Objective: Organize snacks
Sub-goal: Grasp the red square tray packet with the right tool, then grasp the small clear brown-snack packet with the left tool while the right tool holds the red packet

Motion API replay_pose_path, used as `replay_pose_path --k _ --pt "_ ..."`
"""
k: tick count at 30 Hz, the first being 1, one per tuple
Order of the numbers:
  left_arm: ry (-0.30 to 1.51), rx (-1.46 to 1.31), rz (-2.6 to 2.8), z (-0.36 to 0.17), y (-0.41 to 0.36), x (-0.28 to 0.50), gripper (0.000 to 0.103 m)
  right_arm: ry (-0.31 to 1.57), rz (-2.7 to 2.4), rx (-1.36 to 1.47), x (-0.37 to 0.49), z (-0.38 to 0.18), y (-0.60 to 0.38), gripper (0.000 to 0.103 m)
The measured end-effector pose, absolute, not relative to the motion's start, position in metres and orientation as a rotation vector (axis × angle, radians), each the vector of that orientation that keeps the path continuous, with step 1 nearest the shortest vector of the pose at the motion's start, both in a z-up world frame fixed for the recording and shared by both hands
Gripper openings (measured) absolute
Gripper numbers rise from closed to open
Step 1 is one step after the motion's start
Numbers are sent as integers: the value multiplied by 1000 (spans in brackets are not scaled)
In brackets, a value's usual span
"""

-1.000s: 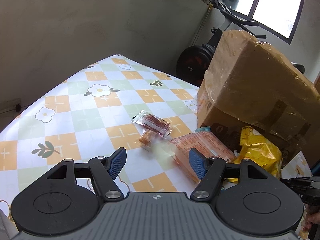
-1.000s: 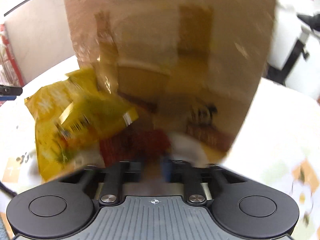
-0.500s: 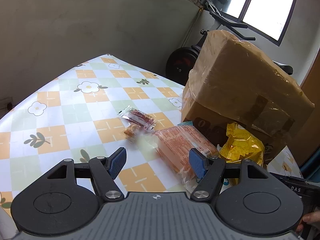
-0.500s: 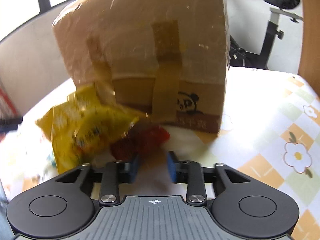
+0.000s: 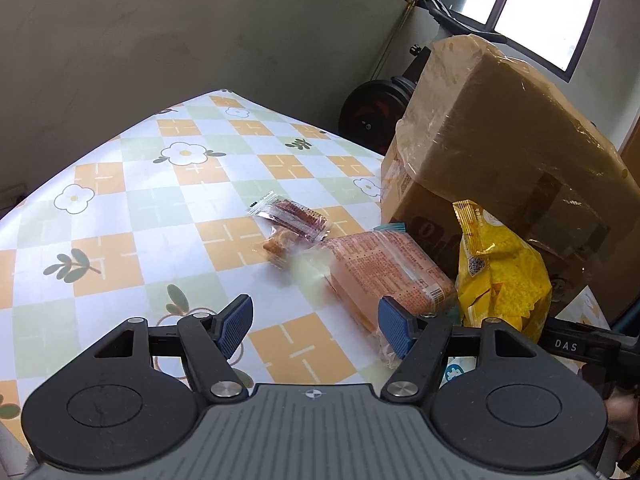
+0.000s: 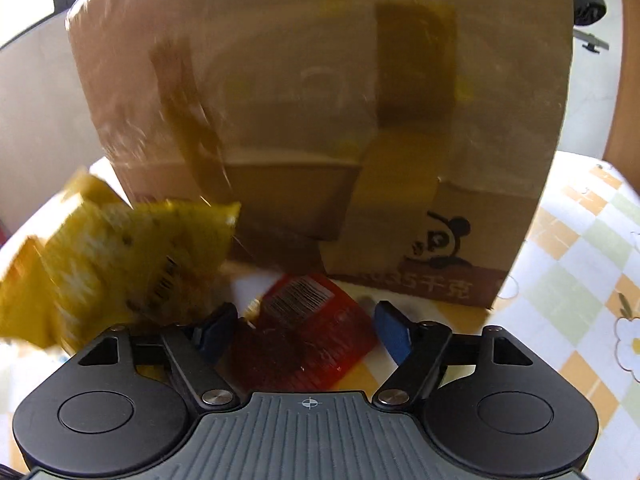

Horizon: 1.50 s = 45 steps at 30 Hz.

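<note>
My left gripper is open and empty above the checked tablecloth. An orange cracker pack lies just ahead of its right finger. A small clear red-snack wrapper and a small biscuit piece lie further ahead. A yellow chip bag leans on the taped cardboard box. My right gripper is open, its fingers either side of a red snack packet lying in front of the box. The yellow bag is at its left.
An exercise bike stands behind the table by the wall. The far table edge runs behind the box. The other gripper's black body shows at the right of the left wrist view.
The right gripper has opened wider and moved closer to the box, with the red packet now between its fingers. The left gripper has shifted a little; the snacks sit more to its right.
</note>
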<state>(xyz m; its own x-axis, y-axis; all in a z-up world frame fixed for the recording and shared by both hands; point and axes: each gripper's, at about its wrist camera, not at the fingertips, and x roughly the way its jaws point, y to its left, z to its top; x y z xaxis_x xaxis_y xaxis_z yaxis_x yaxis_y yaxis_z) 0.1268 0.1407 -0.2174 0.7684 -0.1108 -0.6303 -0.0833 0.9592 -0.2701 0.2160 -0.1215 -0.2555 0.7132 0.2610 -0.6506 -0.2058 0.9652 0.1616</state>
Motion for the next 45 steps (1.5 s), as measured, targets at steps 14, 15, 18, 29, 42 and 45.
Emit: replay_pose_path --k 14,15,18,29,42,45 --pt "733 -278 -12 -233 138 136 71 743 226 41 174 -257 -154 83" --pt "731 -278 -11 -233 137 135 71 755 215 40 174 -256 -153 83" --pt "733 -281 -10 -233 136 134 71 786 181 57 166 -252 -154 83" --pt "744 -270 -13 -236 135 133 71 798 177 115 158 -251 -153 74" --pt "771 -239 -4 -243 135 133 71 768 203 113 174 -256 -146 81" --pt "772 -239 -1 -242 134 136 71 755 206 105 176 -256 -145 82"
